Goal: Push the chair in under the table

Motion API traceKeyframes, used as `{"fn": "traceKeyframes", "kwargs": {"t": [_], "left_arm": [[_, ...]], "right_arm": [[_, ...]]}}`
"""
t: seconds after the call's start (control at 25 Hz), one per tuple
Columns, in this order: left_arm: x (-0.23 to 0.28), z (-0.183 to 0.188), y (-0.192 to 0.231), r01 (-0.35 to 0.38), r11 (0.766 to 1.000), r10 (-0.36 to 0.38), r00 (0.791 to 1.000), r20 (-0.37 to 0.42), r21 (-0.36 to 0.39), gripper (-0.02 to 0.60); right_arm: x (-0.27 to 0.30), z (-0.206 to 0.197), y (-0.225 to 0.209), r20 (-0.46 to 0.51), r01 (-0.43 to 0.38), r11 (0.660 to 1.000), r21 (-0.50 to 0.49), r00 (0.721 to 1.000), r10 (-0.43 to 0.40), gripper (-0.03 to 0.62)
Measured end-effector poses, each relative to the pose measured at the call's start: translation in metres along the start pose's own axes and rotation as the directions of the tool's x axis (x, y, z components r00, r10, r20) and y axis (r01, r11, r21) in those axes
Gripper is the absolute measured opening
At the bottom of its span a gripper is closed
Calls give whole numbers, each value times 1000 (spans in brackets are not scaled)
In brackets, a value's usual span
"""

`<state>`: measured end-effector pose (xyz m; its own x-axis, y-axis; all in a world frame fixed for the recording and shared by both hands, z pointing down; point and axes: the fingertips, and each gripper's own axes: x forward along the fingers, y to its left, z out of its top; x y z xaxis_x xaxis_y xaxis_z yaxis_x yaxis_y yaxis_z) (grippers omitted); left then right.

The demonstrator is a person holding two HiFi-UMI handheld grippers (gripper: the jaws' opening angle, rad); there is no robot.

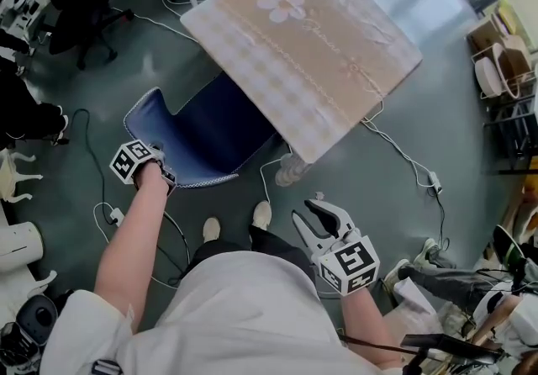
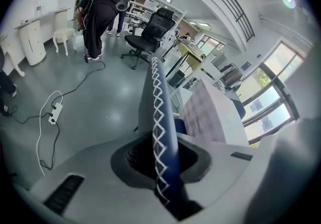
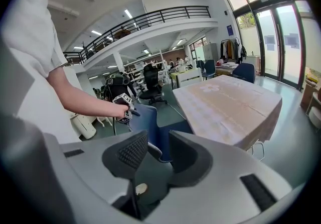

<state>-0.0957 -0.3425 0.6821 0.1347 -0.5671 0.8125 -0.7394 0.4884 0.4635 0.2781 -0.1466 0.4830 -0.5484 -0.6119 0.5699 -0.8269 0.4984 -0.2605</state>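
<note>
1 blue chair (image 1: 202, 134) clamped by left gripper (image 1: 166, 173); tablecloth (image 1: 336, 71) script illegible.

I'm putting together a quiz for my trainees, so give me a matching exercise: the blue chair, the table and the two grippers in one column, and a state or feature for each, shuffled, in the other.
1. blue chair with white-stitched edge
2. square table under a beige checked cloth
3. left gripper
4. right gripper

A. jaws apart, empty
B. clamped on the backrest edge
C. seat partly under the table
D. white flower print on top

Pairs: 1-C, 2-D, 3-B, 4-A
</note>
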Motion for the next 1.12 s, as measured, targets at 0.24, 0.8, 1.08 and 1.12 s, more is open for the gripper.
{"fn": "traceKeyframes", "kwargs": {"t": [0.24,0.8,1.08,1.12], "left_arm": [[10,-3,-22,-6,1000,7,1000,-5,24,74],[-10,24,-17,-144,979,131,987,95,145,201],[-100,32,-17,66,962,-119,975,189,265,212],[-119,30,-13,104,951,-165,967,194,290,212]], "right_arm": [[-8,-6,-19,-7,-12,1000,22,1000,12,137],[16,-25,14,-30,-114,993,-12,993,114,138],[17,-16,67,-8,-85,991,-102,996,84,137],[17,-14,79,-4,-84,989,-121,996,84,137]]}}
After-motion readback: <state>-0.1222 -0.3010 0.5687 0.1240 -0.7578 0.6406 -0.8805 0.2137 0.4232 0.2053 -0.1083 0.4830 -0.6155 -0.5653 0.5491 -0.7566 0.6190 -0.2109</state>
